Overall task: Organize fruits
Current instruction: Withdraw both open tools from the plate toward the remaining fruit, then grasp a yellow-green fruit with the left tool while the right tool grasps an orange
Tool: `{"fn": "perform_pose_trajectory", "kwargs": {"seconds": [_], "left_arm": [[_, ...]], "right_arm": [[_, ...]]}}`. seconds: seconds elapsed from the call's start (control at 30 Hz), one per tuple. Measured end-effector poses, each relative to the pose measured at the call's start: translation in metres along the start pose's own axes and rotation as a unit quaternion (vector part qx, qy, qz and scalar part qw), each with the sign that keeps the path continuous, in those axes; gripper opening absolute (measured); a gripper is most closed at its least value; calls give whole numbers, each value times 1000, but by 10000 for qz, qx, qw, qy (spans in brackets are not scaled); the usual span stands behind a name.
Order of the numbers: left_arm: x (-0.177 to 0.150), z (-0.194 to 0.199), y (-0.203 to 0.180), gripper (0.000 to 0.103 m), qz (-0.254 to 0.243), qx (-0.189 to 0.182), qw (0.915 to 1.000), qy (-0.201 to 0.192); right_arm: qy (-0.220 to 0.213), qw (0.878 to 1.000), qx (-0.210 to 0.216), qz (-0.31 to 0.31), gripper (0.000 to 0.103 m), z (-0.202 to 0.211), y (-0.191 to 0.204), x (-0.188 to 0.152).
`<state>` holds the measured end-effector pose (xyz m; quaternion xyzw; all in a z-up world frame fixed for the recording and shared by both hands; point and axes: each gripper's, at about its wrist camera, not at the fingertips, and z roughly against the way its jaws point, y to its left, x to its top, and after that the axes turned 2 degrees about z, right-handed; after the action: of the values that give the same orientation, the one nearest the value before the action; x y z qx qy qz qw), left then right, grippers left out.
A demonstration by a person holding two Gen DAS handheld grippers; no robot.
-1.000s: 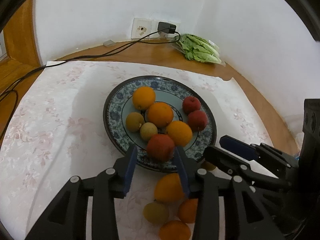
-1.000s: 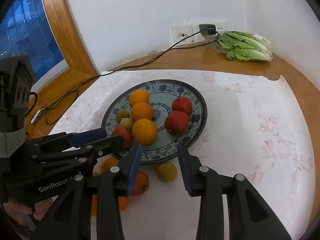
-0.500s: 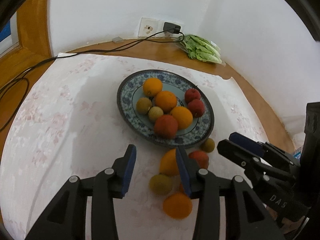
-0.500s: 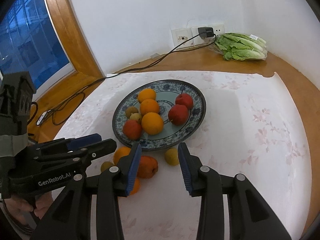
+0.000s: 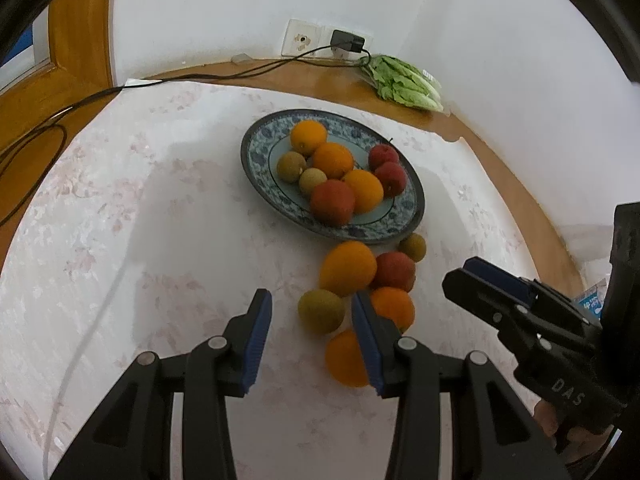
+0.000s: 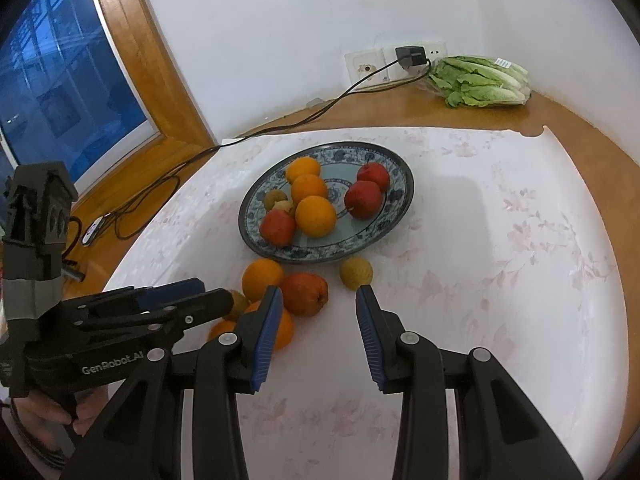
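Near the tabletop's front edge, loose fruits [image 5: 352, 280] lie beside the plate [image 5: 256, 152] — both claws, left claw [image 5: 312, 336] and right claw [image 6: 318, 330], hover parted, empty; next, one likely closes on a fruit.

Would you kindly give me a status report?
Both grippers, left and right, open, empty. Plate holds eight fruits; six loose fruits on cloth. Nothing blocking.

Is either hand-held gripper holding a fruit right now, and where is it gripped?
Nothing is held. The left hand-held gripper and right hand-held gripper both hover open over the tablecloth, pads touching no fruit.
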<state>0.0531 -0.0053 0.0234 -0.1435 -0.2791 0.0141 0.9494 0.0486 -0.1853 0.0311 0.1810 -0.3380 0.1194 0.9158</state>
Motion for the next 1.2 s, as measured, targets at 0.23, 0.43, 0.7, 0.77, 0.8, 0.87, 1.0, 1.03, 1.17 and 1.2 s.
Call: {"fn": "perform_pose_trajectory", "kwargs": {"seconds": [0.23,0.43,0.7,0.77,0.8,0.87,1.0,1.03,1.17,1.2], "left_arm": [[1,-7,-1,34,-2,-62,9999,87],[1,-9,-1,32,12,-198,9997,131],[1,-8,-1,25,5,-190,9998,67],[0,-7,-1,25,-25,-150,9999,37],[0,-6,-1,25,-44,-114,9999,9],[-1,-3,1,25,-28,-97,9999,-20],[0,4,7,25,75,-73,9999,-109],[1,6,8,25,102,-69,9998,-130],[4,10,14,25,200,-16,9996,-205],[4,11,15,25,215,12,9995,-224]], "right_arm": [[13,10000,46,3,39,2,1,0],[17,10000,98,6,39,2,3,1],[79,9998,157,2,39,-1,6,-2],[91,9998,172,6,39,0,8,-3],[89,9998,186,19,39,0,9,-4],[84,9998,203,42,39,1,11,-5],[150,9995,269,78,39,-2,16,-7],[175,9994,284,90,39,-3,17,-8],[249,9990,346,103,39,-8,22,-10],[263,9990,351,108,39,-9,23,-11]]}}
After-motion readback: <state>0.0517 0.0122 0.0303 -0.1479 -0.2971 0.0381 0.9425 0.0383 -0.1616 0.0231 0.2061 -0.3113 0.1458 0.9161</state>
